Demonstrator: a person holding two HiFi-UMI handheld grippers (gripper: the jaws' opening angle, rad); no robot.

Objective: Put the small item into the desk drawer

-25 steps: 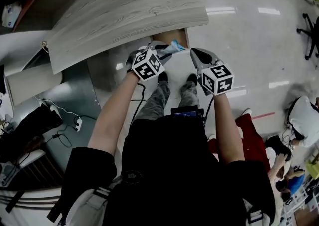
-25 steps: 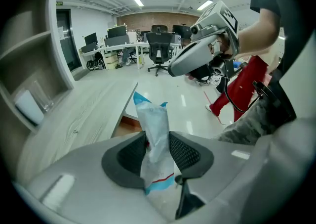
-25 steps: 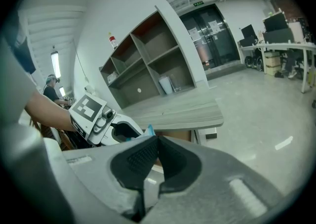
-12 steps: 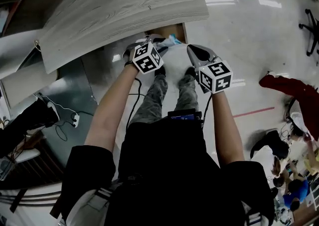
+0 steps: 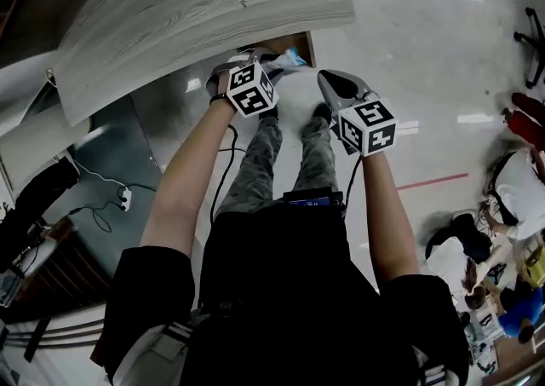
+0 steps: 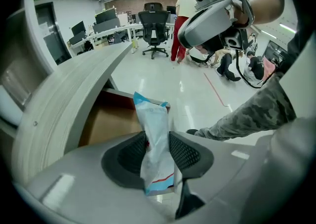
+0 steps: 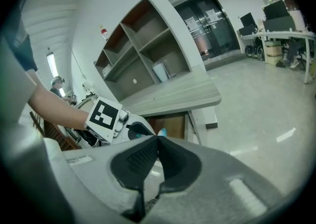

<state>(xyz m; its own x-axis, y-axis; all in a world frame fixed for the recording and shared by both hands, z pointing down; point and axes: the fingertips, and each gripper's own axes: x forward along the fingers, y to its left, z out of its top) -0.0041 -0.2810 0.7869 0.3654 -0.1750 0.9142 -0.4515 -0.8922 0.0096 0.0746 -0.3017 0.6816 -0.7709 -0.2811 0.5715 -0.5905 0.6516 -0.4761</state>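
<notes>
Head view: the person's left gripper (image 5: 266,60) hangs at the edge of the pale wood-grain desk top (image 5: 196,9), right by the open brown drawer (image 5: 294,42), w/ a small white-and-blue plastic packet (image 5: 289,58) poking out past its tip. The right gripper (image 5: 328,79) is alongside, not touching. Left gripper view: jaws clamped on the packet, which stands upright betw. them, top end in front of the drawer opening. Right gripper view: jaws pressed together, nothing betw. them, facing the drawer.

Left claw (image 6: 157,150) points steeply down, clamped — right claw (image 7: 157,142) jaws pressed together.
</notes>
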